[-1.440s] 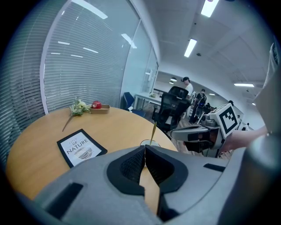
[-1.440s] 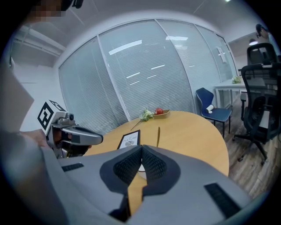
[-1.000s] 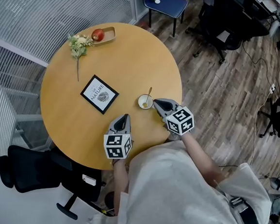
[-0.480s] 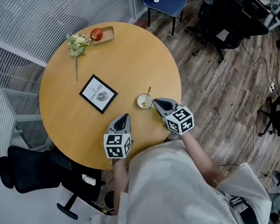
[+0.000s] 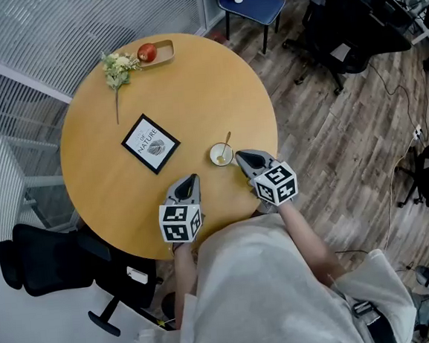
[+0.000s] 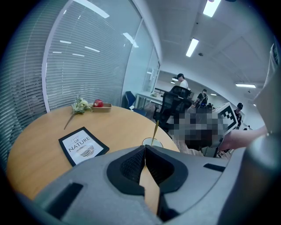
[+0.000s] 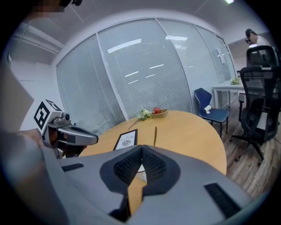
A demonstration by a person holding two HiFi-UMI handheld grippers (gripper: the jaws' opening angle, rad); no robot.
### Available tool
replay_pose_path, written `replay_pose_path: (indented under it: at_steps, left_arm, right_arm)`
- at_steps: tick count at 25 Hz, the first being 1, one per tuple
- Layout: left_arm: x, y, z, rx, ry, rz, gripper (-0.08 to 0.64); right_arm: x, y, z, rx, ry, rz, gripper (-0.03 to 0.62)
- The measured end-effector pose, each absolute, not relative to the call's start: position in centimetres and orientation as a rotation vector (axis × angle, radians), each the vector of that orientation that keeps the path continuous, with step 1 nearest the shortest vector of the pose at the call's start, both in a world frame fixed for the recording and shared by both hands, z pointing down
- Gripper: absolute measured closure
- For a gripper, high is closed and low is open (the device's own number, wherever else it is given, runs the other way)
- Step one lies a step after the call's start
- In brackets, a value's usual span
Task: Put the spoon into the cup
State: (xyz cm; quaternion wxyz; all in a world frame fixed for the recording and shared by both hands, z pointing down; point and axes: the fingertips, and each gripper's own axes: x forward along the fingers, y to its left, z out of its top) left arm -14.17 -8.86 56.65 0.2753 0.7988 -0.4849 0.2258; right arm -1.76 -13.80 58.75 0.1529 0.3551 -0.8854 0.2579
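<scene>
A small white cup [image 5: 222, 156] stands on the round wooden table [image 5: 191, 79], near its right front edge. A gold spoon [image 5: 227, 143] sits in the cup, its handle leaning up and to the right. In the left gripper view the spoon [image 6: 155, 130] rises from the cup [image 6: 152, 142] just beyond the jaws. My right gripper [image 5: 241, 157] rests shut and empty just right of the cup. My left gripper [image 5: 192, 179] lies shut and empty on the table, a little left of and nearer than the cup. In the right gripper view the spoon handle [image 7: 155, 135] stands above the jaws.
A black-framed card [image 5: 151, 143] lies left of the cup. A flower sprig [image 5: 117, 69] and a wooden dish with a red apple [image 5: 147, 53] sit at the table's far edge. A blue chair [image 5: 251, 5] and black office chairs [image 5: 347, 28] stand beyond the table.
</scene>
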Motion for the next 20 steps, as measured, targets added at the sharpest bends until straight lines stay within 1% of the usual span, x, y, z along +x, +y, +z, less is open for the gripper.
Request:
replay_pose_path:
  at_steps: [20]
  left_arm:
    - [-13.88,-8.79,56.44,2.145,-1.299,0.599,0.551]
  right_arm:
    - [-1.72,-13.84,58.76,1.021,-2.547,0.746,0.595]
